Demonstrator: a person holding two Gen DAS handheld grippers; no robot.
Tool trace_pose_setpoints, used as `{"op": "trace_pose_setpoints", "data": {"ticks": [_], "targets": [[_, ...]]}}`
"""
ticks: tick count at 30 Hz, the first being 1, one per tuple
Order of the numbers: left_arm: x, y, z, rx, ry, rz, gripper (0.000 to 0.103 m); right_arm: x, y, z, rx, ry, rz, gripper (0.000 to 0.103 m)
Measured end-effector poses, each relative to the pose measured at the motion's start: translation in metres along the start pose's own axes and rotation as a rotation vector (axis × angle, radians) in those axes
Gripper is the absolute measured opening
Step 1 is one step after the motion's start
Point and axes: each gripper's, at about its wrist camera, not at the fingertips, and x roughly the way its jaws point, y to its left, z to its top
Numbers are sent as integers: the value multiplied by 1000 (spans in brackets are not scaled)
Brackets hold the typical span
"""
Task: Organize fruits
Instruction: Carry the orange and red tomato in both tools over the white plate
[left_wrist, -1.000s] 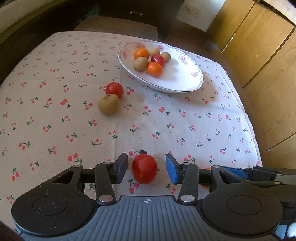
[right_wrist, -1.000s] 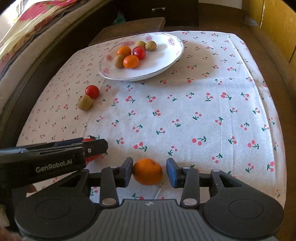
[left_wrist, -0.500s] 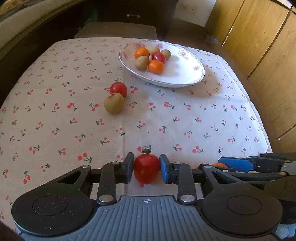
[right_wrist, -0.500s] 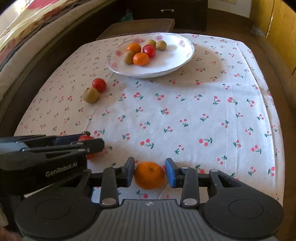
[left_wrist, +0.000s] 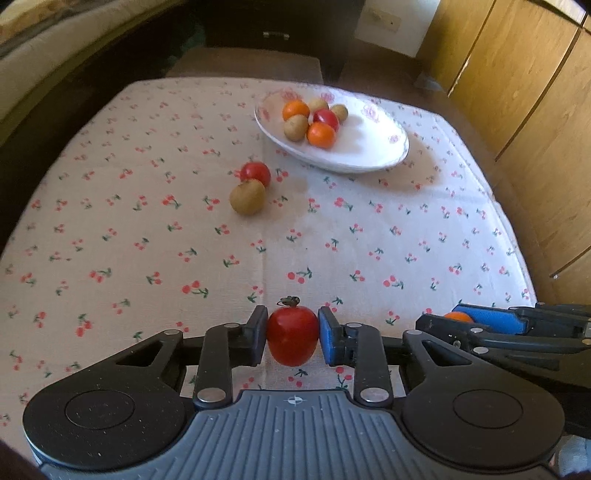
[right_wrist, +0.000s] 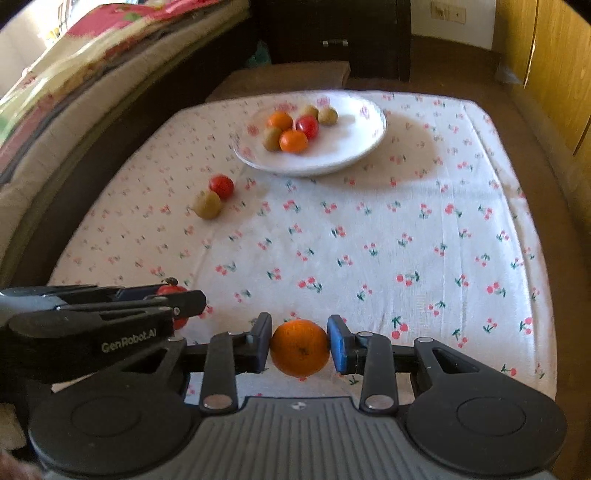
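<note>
My left gripper (left_wrist: 292, 334) is shut on a red tomato (left_wrist: 292, 339) with a dried stem, held just above the cloth near the table's front edge. My right gripper (right_wrist: 300, 343) is shut on an orange (right_wrist: 300, 348) beside it. Each gripper shows in the other's view: the right gripper (left_wrist: 458, 319) at the lower right with the orange peeking out, the left gripper (right_wrist: 177, 297) at the lower left. A white flowered plate (left_wrist: 369, 147) at the far side holds several fruits. A second tomato (left_wrist: 255, 173) touches a brown kiwi (left_wrist: 247, 196) left of the plate.
A cherry-print tablecloth (left_wrist: 332, 229) covers the table. Wooden cabinet doors (left_wrist: 524, 92) stand along the right edge. A dark cabinet (right_wrist: 332, 33) and a brown stool (right_wrist: 288, 74) sit beyond the far edge, and stacked bedding (right_wrist: 74, 81) runs along the left.
Both grippers closed on their fruit, the left on the tomato and the right on the orange, then rose a little off the cloth.
</note>
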Motion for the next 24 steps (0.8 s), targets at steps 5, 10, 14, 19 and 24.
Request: {"op": "trace_pose_setpoints", "data": {"ticks": [5, 10, 14, 19, 24], "targets": [[-15, -9, 14, 19, -45, -15, 37, -9, 3, 12, -1, -42, -3, 34], [-14, -9, 39, 10, -76, -42, 37, -6, 0, 33, 21, -66, 4, 34], [-8, -7, 58, -12, -96, -62, 37, -3, -4, 54, 29, -92, 9, 34], [9, -6, 79, -46, -104, -87, 37, 10, -12, 78, 31, -98, 0, 34], [27, -2, 101, -79, -108, -98, 36, 26, -18, 103, 21, -100, -8, 34]]}}
